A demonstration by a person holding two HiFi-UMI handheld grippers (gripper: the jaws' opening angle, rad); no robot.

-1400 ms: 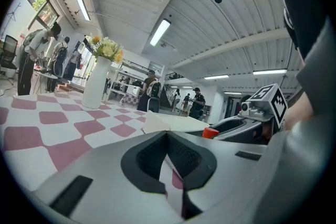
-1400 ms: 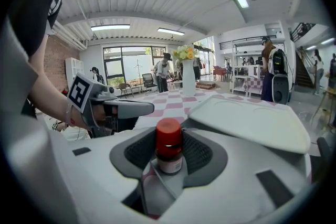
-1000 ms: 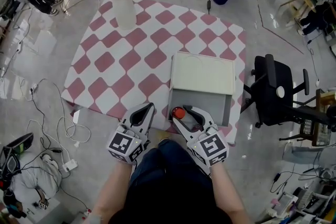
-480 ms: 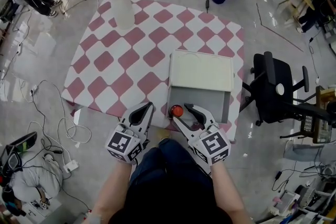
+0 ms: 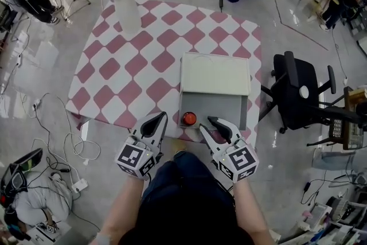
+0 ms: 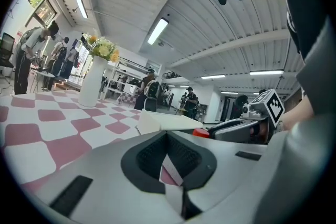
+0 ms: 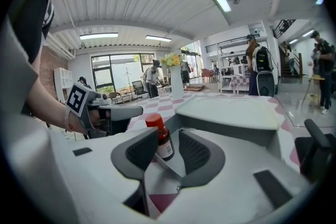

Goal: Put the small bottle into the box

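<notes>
The desk point(image 5: 109, 69) lies below you under a cloth of pink and white squares. To its right, on the floor, stands a black chair point(image 5: 295, 94), apart from the desk. At the far left corner of the desk stands a white vase point(image 5: 127, 11) with yellow flowers, well apart from everything else on it.

The box point(image 5: 215, 74) sits on the right side of the desk, near the edge that is closest to you. Its pale lid is open and lies back, away from you. The grey inside faces up.

Your left gripper point(image 5: 155, 120) is at the near edge of the desk, just left of the box. Its jaws stand apart, and between them you see only the cloth. It touches nothing.

Your right gripper point(image 5: 207, 124) is at the near edge of the box and points into it. Its jaws have just been closing, but they are still apart and they grip nothing. In the right gripper view the bottle shows in the gap past the tips, and no pad presses on it.

The bottle point(image 5: 188, 119) is brown with a red cap and a white label. It stands upright inside the box, at the near left corner, just left of the tips of your right gripper.
</notes>
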